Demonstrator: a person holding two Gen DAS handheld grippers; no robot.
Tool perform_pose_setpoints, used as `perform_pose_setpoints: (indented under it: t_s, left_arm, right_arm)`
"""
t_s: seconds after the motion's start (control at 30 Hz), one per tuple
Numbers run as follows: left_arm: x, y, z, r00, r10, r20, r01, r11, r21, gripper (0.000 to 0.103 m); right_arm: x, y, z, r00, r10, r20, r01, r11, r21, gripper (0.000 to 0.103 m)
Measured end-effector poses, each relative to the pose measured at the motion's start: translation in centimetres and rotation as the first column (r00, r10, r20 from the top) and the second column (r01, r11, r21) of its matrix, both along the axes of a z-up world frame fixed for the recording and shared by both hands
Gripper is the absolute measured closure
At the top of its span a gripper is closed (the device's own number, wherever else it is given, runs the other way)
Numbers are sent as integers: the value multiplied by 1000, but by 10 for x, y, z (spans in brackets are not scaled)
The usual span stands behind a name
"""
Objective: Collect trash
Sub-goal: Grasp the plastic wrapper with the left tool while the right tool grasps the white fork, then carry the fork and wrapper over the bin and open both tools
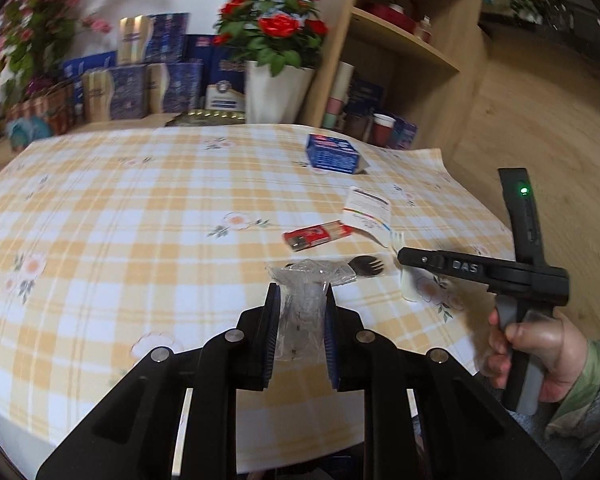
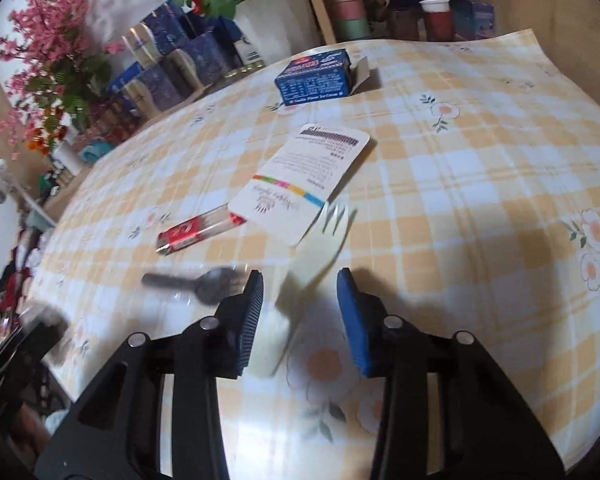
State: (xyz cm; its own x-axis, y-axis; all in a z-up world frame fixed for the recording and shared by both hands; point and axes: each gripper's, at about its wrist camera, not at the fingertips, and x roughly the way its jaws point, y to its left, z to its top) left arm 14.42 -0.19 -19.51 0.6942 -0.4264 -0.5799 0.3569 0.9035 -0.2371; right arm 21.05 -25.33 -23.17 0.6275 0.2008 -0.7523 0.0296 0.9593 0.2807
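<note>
**A:** Between the left gripper's (image 1: 302, 322) jaws sits the clear plastic wrapper (image 1: 304, 312), pinched: light, crinkly, slippery. Hold it mid-bunch.

**B:** And the black spork (image 1: 366, 267) beyond?

**A:** Free on the counter (image 1: 140, 208), beside the red packet (image 1: 316, 236).

**B:** Rightward?

**A:** The right gripper's (image 2: 300, 300) jaws straddle the white spork (image 2: 320, 240), part-closed, not yet gripping. Stiff, thin; take the handle. The counter's right edge is near; open room lies left.

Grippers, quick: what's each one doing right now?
Left gripper: closed on crumpled clear plastic wrapper.
Right gripper: open, white plastic spork between its fingers.
</note>
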Motion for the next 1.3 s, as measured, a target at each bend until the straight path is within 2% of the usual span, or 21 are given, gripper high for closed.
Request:
perform_pose_setpoints:
  t_s: [0.1,0.17,0.33,0.43,0.6,0.7,0.8,1.0,1.3]
  left_arm:
    - [-6,11,-3,1000,27,-7,-28,999,-29,83]
    - [-7,15,-7,999,33,-12,-34,999,-39,83]
    - [-7,18,-20,999,44,-30,-46,997,-60,83]
    - [-10,14,-22,999,34,-4,-34,998,-54,83]
    - [-15,1,-21,999,-9,50,9,1000,-7,83]
    - [-17,-1,-20,998,-25,57,25,1000,-5,83]
    - [-19,1,-18,998,-29,60,30,999,-22,83]
    - [-27,6,-11,998,-51,38,54,995,-80,83]
    - [-76,1,-3,995,-102,-1,101,990,-99,83]
  right_arm:
    - [6,13,-1,1000,-7,8,8,993,-119,68]
    - [6,14,-1,1000,-25,10,26,989,-147,74]
    - [1,22,-3,1000,-1,20,6,971,-237,74]
    - [-1,30,-3,999,21,26,-13,959,-283,75]
    - [-4,26,-3,999,29,34,-19,967,-253,77]
    - [-8,25,-2,998,36,48,-25,975,-220,83]
    - [-19,14,3,996,16,82,-4,989,-146,83]
    - [-68,-8,18,990,-4,142,1,1000,23,83]
    - [-127,-2,39,983,41,176,-45,999,15,83]
